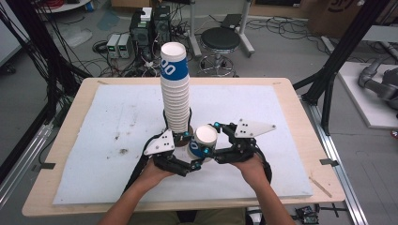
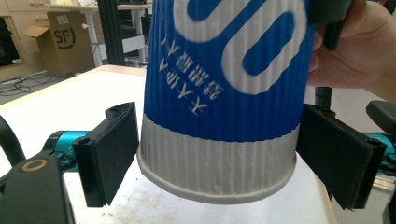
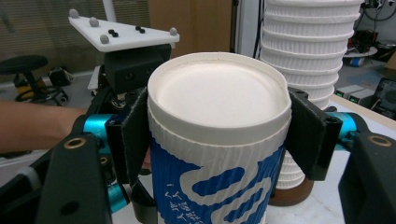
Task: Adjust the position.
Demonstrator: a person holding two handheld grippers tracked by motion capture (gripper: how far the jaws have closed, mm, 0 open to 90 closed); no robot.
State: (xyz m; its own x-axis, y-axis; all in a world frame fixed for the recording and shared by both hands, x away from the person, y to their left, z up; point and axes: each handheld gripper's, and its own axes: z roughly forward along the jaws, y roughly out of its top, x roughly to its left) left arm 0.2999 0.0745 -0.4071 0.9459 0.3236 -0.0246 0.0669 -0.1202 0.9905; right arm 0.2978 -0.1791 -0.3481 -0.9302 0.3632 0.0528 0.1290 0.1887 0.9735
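A single paper cup (image 1: 202, 142) hung upside down between the two grippers, just in front of the tall stack of cups (image 1: 175, 89) and a little to its right. The right gripper (image 1: 224, 140) was clamped on it near the base end — in the right gripper view both black pads pressed flat against the ridged wall just under the recessed bottom. The left gripper (image 1: 192, 149) stood spread around the rim end; its jaws flanked the cup, the near one just beside the wall, but whether either touched I could not tell.

By my judgement the step in hand was a handover or a freeing of one cup beside the stack, with stacking it probably to follow. The next move would call for a light squeeze only — a hollow paper wall buckles — and for keeping the cup's axis true before carrying it over the stack's top.

The cup was a tapered cone of corrugated paper, blue with white lettering above a white band and a rolled rim. The stack showed close white ribbed rims, one blue cup on top, a brown base below. The white mat (image 1: 117, 117) around the stack was scuffed and stained.
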